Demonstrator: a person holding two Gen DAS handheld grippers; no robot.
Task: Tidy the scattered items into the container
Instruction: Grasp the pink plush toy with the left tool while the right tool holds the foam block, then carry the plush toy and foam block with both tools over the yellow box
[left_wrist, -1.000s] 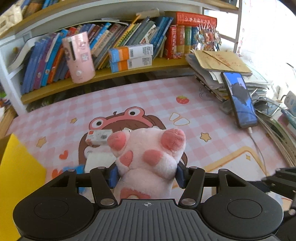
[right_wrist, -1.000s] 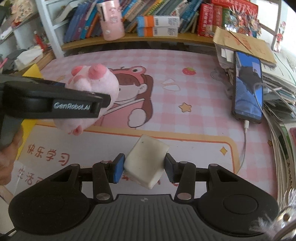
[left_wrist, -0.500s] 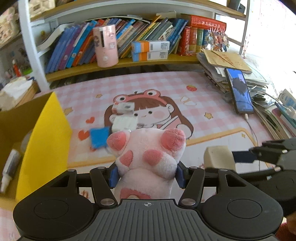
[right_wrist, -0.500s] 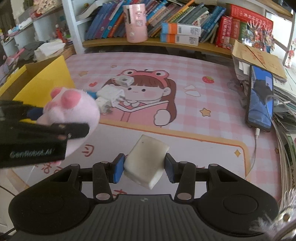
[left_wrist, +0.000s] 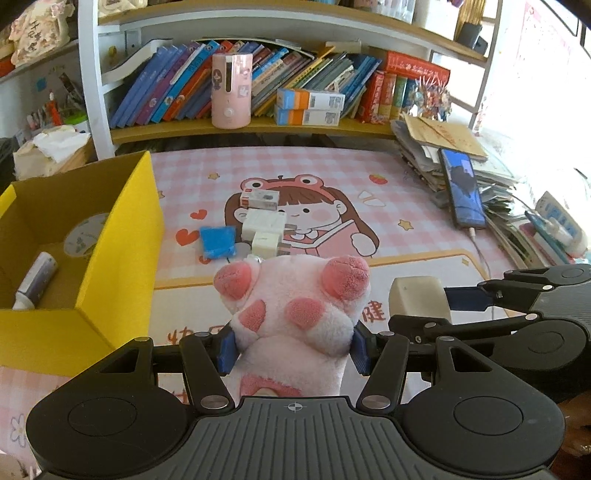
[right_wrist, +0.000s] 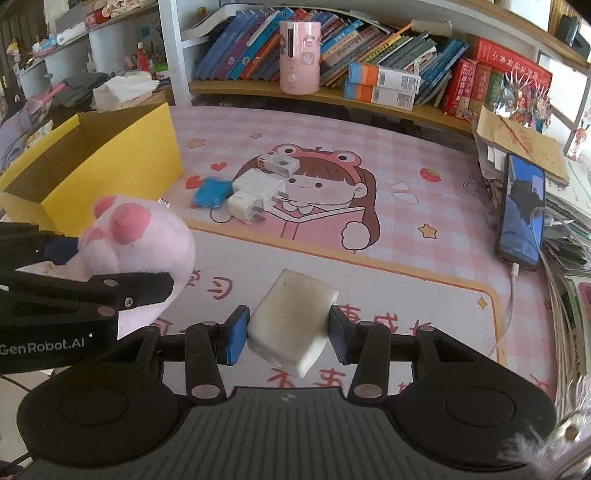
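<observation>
At far left a yellow box (left_wrist: 118, 236) stands open on the bench, ready for items. Next, the left gripper (left_wrist: 291, 343) clamps a pink plush toy (left_wrist: 295, 306) in its jaws. Rightmost, the right gripper (right_wrist: 286, 330) pinches a white block (right_wrist: 291, 317), both lifted, likely for dropping in.

We look across a desk covered by a pink checked cartoon mat (left_wrist: 332, 166). On it lie a blue pouch (left_wrist: 218, 242), two white plug adapters (left_wrist: 264, 229) touching each other and a small white box (left_wrist: 259, 199). A yellow cardboard box (left_wrist: 122, 229) stands at its left edge, a phone (left_wrist: 463, 195) on stacked papers (left_wrist: 421, 162) at right.
</observation>
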